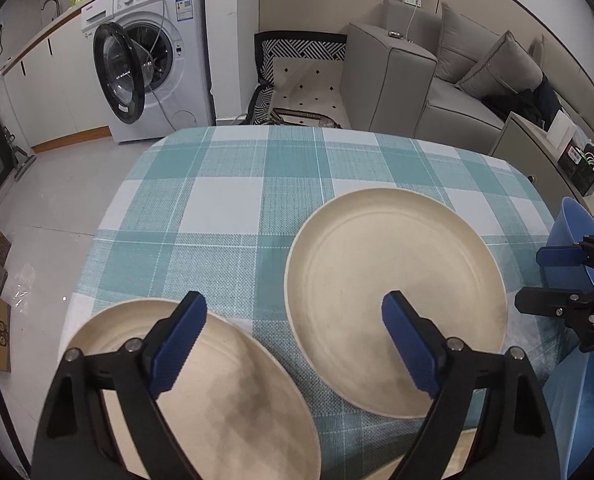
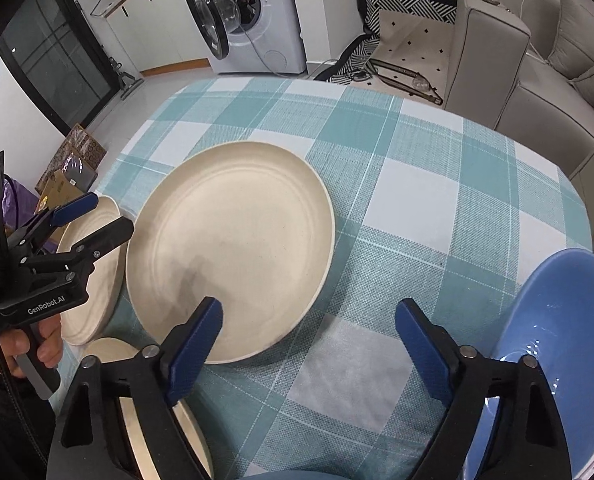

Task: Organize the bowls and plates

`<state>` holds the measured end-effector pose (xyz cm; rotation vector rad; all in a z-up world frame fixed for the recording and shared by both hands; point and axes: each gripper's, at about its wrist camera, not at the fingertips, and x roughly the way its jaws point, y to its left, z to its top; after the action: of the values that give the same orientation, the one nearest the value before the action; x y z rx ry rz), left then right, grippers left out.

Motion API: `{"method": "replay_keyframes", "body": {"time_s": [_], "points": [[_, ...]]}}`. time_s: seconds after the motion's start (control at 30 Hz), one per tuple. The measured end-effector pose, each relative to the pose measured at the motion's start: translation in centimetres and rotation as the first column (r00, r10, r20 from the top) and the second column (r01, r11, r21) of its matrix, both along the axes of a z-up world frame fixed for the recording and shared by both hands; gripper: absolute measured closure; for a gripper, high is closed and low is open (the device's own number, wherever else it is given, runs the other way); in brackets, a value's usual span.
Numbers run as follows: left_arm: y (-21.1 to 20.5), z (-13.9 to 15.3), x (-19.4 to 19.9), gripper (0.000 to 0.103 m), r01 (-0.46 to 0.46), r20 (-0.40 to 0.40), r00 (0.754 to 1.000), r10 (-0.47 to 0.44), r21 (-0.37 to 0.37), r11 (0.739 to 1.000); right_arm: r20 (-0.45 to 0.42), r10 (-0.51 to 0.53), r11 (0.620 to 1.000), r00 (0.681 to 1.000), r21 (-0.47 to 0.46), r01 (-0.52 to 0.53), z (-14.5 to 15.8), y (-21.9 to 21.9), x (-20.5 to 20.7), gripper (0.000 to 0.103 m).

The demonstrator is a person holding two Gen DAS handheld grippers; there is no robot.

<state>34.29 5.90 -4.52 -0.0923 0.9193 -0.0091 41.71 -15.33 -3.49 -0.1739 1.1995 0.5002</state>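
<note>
1. the left gripper [image 1: 293, 344] hangs over the checked cloth [image 1: 225, 216], jaws wide apart with nothing between them.
2. its left finger is above the near plate [image 1: 233, 400]; its right finger is above the big plate [image 1: 397, 292].
3. the two plates lie just beside each other on the cloth.
4. the right gripper [image 2: 309, 340] also has its jaws spread and grips nothing; bare cloth lies between them.
5. its left finger overlaps the big plate's near rim; a blue bowl [image 2: 557, 320] sits at the table's right edge, by its right finger.
6. a small cream dish [image 2: 109, 350] lies near the table's front edge.
7. a hand [image 2: 37, 348] holds the left gripper's handle.
</note>
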Motion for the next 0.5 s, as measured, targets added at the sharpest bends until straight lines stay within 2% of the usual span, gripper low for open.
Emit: {"method": "replay_keyframes", "body": {"time_s": [0.1, 0.17, 0.5], "points": [[-0.1, -0.6, 0.3, 0.017, 0.001, -0.015, 1.0, -0.001, 0.011, 1.0, -0.005, 0.003, 1.0, 1.0, -0.007, -0.003, -0.2, 0.4, 0.2, 0.016], [-0.2, -0.9, 0.4, 0.023, 0.007, -0.023, 1.0, -0.007, 0.015, 1.0, -0.005, 0.006, 1.0, 1.0, -0.012, -0.006, -0.3, 0.7, 0.4, 0.018], [-0.5, -1.7, 0.7, 0.03, 0.027, -0.043, 0.999, -0.027, 0.02, 0.999, 0.001, 0.029, 0.999, 1.0, -0.033, -0.029, -0.6, 1.7, 0.7, 0.022]]}}
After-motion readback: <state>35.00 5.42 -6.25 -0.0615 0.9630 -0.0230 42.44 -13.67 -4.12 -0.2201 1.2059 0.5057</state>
